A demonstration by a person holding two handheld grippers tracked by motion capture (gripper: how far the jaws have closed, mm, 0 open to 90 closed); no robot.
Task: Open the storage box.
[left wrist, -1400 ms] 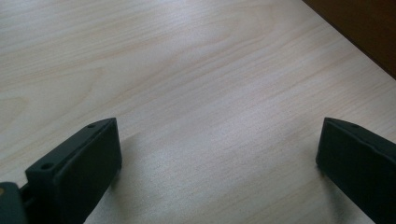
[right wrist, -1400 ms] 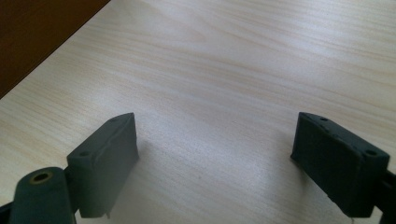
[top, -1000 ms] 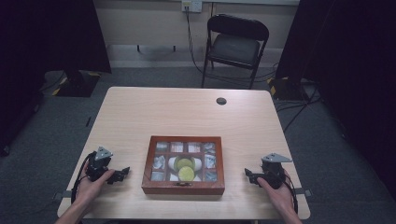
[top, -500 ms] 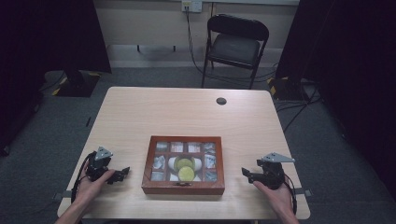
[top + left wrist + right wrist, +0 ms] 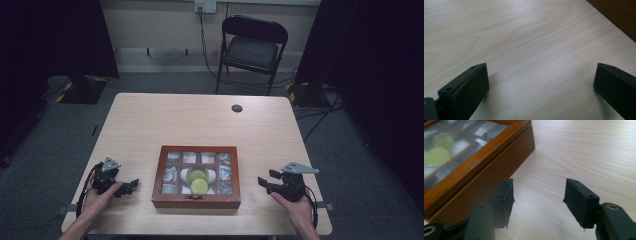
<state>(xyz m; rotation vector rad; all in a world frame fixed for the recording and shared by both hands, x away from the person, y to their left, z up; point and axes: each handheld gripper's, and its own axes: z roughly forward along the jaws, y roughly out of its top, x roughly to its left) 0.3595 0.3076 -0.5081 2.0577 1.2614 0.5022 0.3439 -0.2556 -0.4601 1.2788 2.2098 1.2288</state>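
Between the jaws of my right claw [image 5: 537, 203] I see only bare wood: they stand well apart and hold nothing. The near jaw sits just beside the side wall of the wooden box [image 5: 486, 167], close but, as far as I can tell, not touching it. From above, this right claw [image 5: 267, 182] lies on the table [image 5: 200, 120] off the box's right side, pointing toward it, with my hand behind it.

My left claw [image 5: 541, 82] is spread wider, its two jaws far apart over plain tabletop, with nothing gripped. A dark brown corner at the top right of its view is probably the box, well clear of the jaws. From above, the left claw [image 5: 129, 186] rests to the left of the box [image 5: 196, 200], a small gap between them, aimed inward as well.

The box sits near the front middle of the table, lid shut, with glass panes in a grid. Through the glass I make out pale round things and two yellow-green discs [image 5: 198, 181] near the middle; what fills the other cells is too small to tell.

I judge that I am at the very start: both claws are posed either side of the box, and nothing is grasped yet. The next move, as I read it, calls for closing in on the box, perhaps steadying one side while the other finds the front edge of the lid. The lid rim is thin, so the jaws must come in level and low.
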